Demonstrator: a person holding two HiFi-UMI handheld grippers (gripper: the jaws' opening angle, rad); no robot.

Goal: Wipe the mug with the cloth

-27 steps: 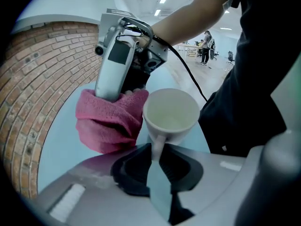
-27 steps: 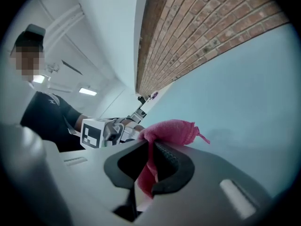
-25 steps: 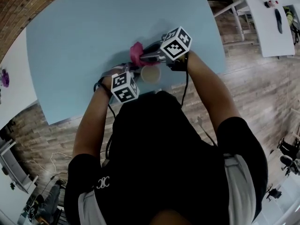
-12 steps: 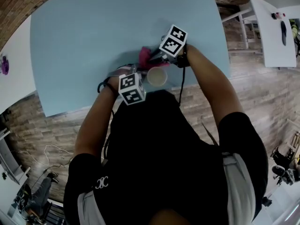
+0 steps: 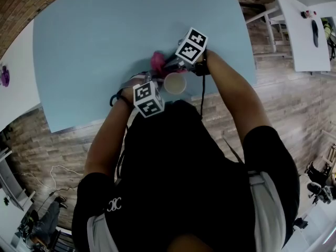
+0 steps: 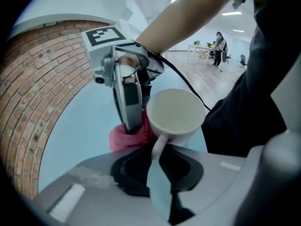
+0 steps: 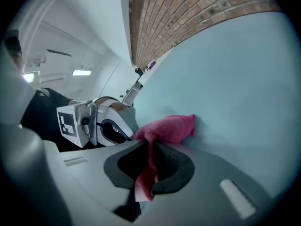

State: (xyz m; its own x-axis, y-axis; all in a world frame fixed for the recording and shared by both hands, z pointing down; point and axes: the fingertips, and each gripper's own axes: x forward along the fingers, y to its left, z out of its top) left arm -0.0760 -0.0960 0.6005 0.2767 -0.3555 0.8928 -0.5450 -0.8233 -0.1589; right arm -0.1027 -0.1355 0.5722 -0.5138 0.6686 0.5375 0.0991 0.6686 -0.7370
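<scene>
A white mug (image 5: 174, 83) stands near the front edge of the light blue table (image 5: 105, 35). My left gripper (image 5: 159, 86) is shut on the mug's handle (image 6: 159, 145), which runs between its jaws; the mug's mouth (image 6: 175, 111) faces up, with nothing in it. A pink cloth (image 5: 158, 62) hangs from my right gripper (image 5: 165, 65), which is shut on it. In the right gripper view the cloth (image 7: 167, 128) bunches past the right gripper (image 7: 149, 159) and rests on the table. In the left gripper view the cloth (image 6: 129, 136) lies against the mug's left side.
The person's body and arms cover the table's front edge (image 5: 210, 91). Two white tables stand apart, one at the upper right (image 5: 302, 30) and one at the left (image 5: 16, 88). Wooden floor (image 5: 278, 104) surrounds them.
My right gripper has sunk a little and tipped downward, bringing the cloth lower beside the mug. The left gripper and the mug have kept their place.
</scene>
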